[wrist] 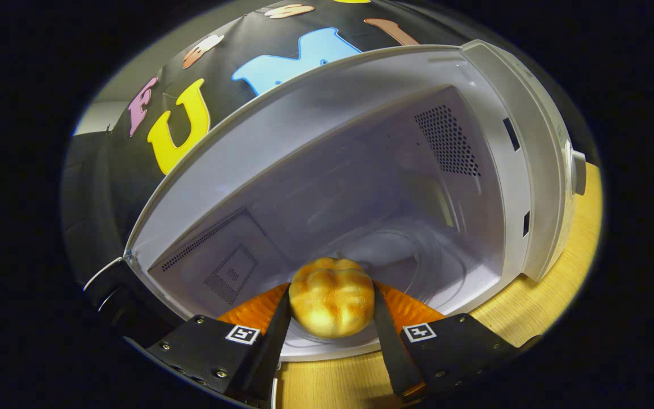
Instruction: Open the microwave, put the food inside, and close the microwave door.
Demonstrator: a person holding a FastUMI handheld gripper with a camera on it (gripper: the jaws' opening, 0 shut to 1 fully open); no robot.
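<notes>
While the microwave (pixel 508 187) stands open across the centre of the frame, its pale cavity tipped on a slant by the angle of the camera, the gripper (pixel 331 318) carries a golden bread roll (pixel 331 304) at the lower centre, right at the threshold of the opening. Both fingers press against the roll's sides, one from the left and one from the right, so the tool is clenched on the food rather than released. By the look of things, the first step is done: the door (pixel 114 284) seems to be the dark panel swung out at the lower left, and the inside lies exposed. Still to come, on this evidence, are setting the roll down on the glass turntable (pixel 412 255) just beyond it, letting go, drawing back and shutting the door. Rounded and nearly as tall as it is wide, the roll has no strong long axis; its slightly broader span runs side to side between the fingers, and its creased top faces up and toward the camera. Vent holes dot the cavity wall at the upper right, and a wooden table (pixel 531 312) shows beneath the oven along the lower right.
</notes>
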